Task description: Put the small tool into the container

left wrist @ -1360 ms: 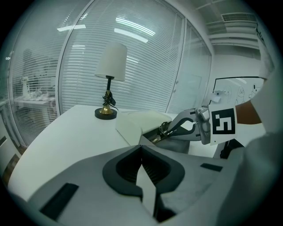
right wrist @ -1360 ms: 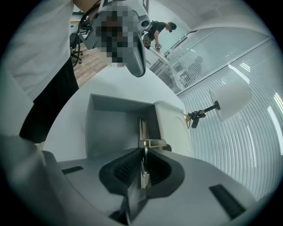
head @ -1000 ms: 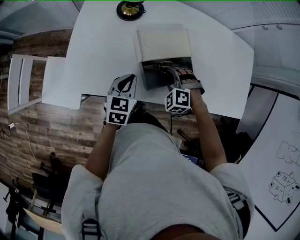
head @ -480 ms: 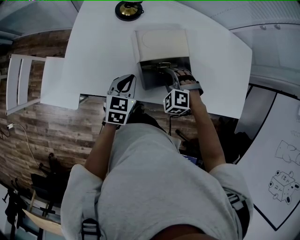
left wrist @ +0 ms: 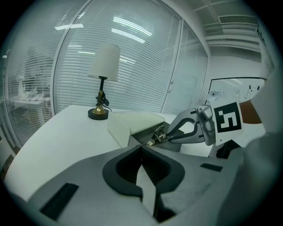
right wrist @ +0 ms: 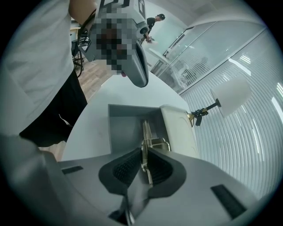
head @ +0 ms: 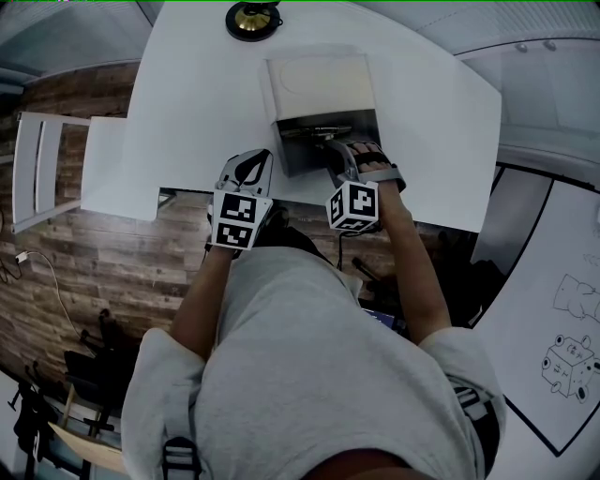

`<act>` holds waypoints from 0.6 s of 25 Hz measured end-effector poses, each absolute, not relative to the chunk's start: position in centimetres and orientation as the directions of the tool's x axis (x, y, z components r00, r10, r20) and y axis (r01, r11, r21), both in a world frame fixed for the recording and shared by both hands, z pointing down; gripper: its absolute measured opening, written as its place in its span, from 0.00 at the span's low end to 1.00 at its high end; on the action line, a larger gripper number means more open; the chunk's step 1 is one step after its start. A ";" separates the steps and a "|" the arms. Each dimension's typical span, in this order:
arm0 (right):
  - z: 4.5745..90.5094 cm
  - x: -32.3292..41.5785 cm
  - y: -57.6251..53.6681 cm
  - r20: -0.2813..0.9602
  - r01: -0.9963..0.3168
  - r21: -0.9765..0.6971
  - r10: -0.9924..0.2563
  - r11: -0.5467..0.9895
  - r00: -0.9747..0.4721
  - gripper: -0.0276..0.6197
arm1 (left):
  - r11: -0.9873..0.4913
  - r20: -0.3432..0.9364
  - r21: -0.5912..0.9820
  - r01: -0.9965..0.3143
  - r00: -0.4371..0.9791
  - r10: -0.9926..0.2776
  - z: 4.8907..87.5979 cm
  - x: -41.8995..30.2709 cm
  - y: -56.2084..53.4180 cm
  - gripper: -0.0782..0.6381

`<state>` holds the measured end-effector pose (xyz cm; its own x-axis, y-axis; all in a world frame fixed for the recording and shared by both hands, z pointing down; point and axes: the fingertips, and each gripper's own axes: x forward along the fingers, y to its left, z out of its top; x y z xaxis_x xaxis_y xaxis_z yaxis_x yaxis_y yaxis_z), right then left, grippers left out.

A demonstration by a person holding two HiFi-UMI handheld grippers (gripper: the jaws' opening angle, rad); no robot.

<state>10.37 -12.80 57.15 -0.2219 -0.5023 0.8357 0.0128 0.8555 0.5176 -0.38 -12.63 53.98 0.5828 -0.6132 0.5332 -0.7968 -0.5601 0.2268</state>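
Note:
A cream box with an open grey drawer stands on the white table. My right gripper reaches over the drawer, shut on a small brass-coloured metal tool. In the right gripper view the tool sticks out from the gripper above the drawer floor, beside the cream box. My left gripper rests at the table's near edge, left of the drawer, shut and empty. The left gripper view shows the right gripper holding the tool.
A table lamp with a white shade stands on a dark round base at the table's far side. White tabletop stretches to the left of the box. Beyond the table's near edge is a wooden floor.
The right gripper with the tool has edged slightly farther over the drawer. The left gripper has stayed put.

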 end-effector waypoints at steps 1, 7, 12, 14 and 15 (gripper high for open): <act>57.2 10.4 -12.7 0.836 0.010 0.517 -0.502 0.856 -0.222 0.09 | -0.561 0.533 0.226 -0.796 0.583 -0.613 54.0 -0.4 -12.6 0.14; 57.2 10.5 -12.4 0.839 0.000 0.511 -0.498 0.860 -0.218 0.11 | -0.565 0.534 0.230 -0.792 0.588 -0.608 54.0 -0.3 -12.1 0.14; 57.2 10.5 -11.9 0.845 -0.002 0.501 -0.490 0.865 -0.212 0.22 | -0.566 0.529 0.231 -0.791 0.591 -0.610 53.8 -0.3 -12.0 0.14; 57.2 10.6 -11.7 0.844 -0.006 0.502 -0.492 0.865 -0.213 0.22 | -0.569 0.528 0.231 -0.790 0.593 -0.609 53.8 -0.2 -11.9 0.14; 57.2 10.6 -11.7 0.843 -0.010 0.503 -0.493 0.864 -0.214 0.22 | -0.570 0.527 0.231 -0.789 0.594 -0.608 53.7 -0.1 -11.9 0.14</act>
